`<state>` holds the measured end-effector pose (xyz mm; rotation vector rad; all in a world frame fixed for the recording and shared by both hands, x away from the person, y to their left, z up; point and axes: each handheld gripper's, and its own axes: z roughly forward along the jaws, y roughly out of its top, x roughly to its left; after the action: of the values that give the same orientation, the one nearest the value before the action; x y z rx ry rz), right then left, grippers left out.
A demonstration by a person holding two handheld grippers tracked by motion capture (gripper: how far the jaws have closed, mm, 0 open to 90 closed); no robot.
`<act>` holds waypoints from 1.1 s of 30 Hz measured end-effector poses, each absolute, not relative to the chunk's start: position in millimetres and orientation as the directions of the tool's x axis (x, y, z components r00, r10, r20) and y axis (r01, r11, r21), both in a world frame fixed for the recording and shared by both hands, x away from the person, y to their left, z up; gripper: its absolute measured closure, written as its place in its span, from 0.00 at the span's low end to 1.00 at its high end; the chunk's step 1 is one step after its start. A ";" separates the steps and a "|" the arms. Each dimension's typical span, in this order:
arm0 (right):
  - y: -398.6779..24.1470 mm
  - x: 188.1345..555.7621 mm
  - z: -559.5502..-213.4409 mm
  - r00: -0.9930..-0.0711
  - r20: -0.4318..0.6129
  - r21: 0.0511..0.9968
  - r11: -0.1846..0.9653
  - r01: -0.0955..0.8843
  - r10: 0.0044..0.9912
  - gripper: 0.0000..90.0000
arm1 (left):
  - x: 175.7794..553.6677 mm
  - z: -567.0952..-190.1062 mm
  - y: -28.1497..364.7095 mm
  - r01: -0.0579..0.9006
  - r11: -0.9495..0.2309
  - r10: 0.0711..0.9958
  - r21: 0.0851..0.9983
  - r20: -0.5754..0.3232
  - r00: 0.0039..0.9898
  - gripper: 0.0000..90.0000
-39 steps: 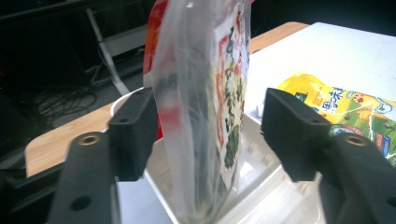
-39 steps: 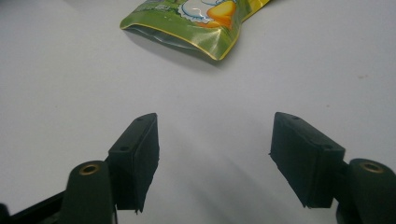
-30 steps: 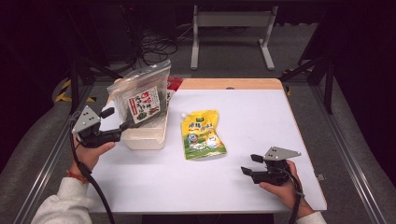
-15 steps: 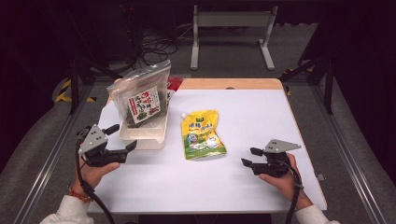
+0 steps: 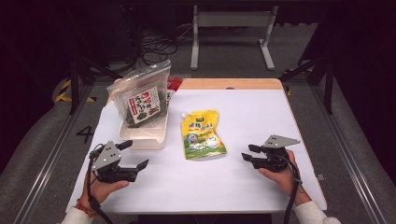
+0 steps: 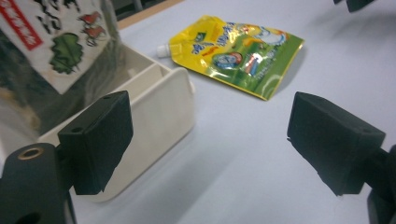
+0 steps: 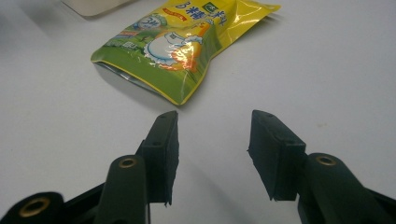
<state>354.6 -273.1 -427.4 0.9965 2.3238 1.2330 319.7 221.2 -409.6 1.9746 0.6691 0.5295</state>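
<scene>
A yellow-green spout pouch lies flat mid-table. Left of it stands a white bin holding an upright clear bag of seaweed. My left gripper sits just in front of the bin's near corner. It is open wide and empty, and its jaws have just been opening. My right gripper rests to the pouch's right and points at its bottom edge. Its jaws are half open with nothing between them, and they have just been closing.
The white tabletop ends in a wooden strip at the far side. A red packet peeks out behind the seaweed bag. Bare table lies between the two grippers. Cables and a metal stand sit on the floor beyond.
My left gripper has drawn back from the bin's left side toward the near edge and sunk lower, its jaws wider. The right gripper stayed in place while its jaws narrowed.
</scene>
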 end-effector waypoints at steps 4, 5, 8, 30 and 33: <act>-267.0 359.3 -426.6 -0.712 0.045 0.823 0.378 0.424 0.701 0.63 | 316.4 -417.6 213.7 0.245 -0.429 0.628 0.869 0.092 0.773 0.17; -264.5 360.7 -426.4 -0.716 0.045 0.824 0.380 0.421 0.697 0.64 | 316.1 -420.0 212.2 0.248 -0.438 0.620 0.864 0.091 0.779 0.17; -255.2 365.7 -425.9 -0.728 0.050 0.825 0.382 0.415 0.683 0.65 | 315.5 -428.6 207.6 0.258 -0.466 0.609 0.846 0.095 0.788 0.17; -193.0 418.7 -449.4 -0.737 0.104 0.795 0.390 0.465 0.667 0.46 | 316.7 -446.5 193.1 0.272 -0.519 0.557 0.811 0.079 0.827 0.16; -189.5 422.1 -452.1 -0.736 0.127 0.782 0.389 0.487 0.665 0.43 | 316.4 -446.1 192.8 0.274 -0.515 0.558 0.812 0.075 0.827 0.15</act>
<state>422.1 -189.5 -452.1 1.0270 2.4389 1.2650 316.4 192.8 -446.1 2.1340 0.6079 0.4140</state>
